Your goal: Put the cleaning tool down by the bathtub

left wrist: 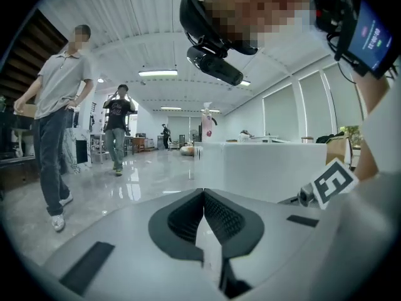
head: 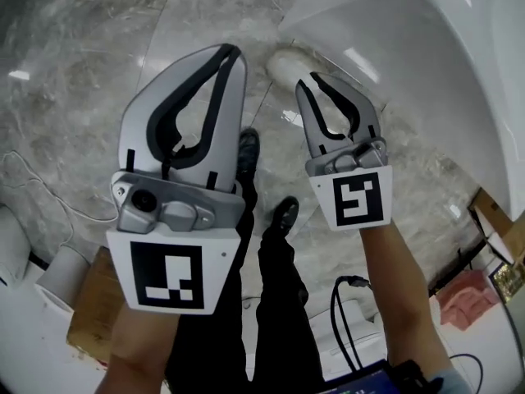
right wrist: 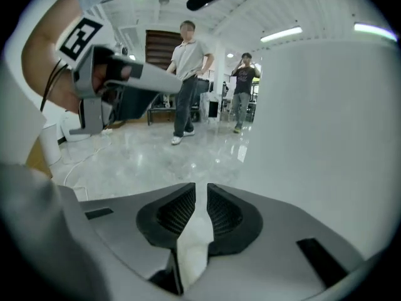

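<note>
A pale rounded cleaning tool (head: 289,62) lies on the marble floor against the foot of the white bathtub (head: 426,64). My right gripper (head: 314,78) hangs just right of and above it, beside the tub wall (right wrist: 326,118). Its jaws stand a narrow gap apart with nothing between them (right wrist: 201,185). My left gripper (head: 232,50) is held over the floor to the left, its tips touching and empty (left wrist: 203,192). In the left gripper view the bathtub (left wrist: 263,168) stands ahead, with the right gripper's marker cube (left wrist: 331,184) beside it.
The wearer's dark trousers and shoes (head: 283,216) are below the grippers. A cardboard box (head: 94,302) and a thin cable (head: 33,179) lie at the left, a pink cloth (head: 467,298) at the lower right. Two people (right wrist: 188,74) (right wrist: 244,89) stand further off.
</note>
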### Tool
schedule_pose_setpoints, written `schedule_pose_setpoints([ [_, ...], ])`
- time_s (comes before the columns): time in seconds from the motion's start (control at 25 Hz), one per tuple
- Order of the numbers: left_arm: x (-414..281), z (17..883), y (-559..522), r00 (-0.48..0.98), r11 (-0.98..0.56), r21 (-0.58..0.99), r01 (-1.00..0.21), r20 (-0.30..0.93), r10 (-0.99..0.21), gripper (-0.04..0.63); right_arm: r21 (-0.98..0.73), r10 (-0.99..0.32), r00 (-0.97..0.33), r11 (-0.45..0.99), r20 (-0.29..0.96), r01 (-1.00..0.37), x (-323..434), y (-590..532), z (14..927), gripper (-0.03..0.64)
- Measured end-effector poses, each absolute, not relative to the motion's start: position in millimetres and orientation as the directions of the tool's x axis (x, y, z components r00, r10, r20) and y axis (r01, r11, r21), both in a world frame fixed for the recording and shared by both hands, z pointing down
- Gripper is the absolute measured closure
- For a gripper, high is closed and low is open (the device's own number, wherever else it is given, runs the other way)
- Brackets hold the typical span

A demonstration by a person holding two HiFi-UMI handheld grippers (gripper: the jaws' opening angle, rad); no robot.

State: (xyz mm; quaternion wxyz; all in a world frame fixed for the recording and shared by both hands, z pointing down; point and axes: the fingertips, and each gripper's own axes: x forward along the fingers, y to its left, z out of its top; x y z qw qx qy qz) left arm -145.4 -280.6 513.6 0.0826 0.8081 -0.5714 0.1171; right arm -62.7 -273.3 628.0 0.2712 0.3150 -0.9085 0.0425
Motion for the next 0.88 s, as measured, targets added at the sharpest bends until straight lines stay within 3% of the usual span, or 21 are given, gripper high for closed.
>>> schedule_pose_setpoints([
  [0.44, -103, 393, -278, 0.327, -0.335, -0.019, -0.942, 0.175, -0.929, 0.58, -0.036, -0.772, -0.572, 0.586, 0.278, -0.809, -38, -276, 433, 0.589],
  [0.88, -77, 357, -276, 0.345, -0.354, -0.051, -0.934, 0.133, -0.929, 0.58, -0.024, -0.828, -0.527, 0.533, 0.194, -0.846, -21, -284, 378, 0.603],
])
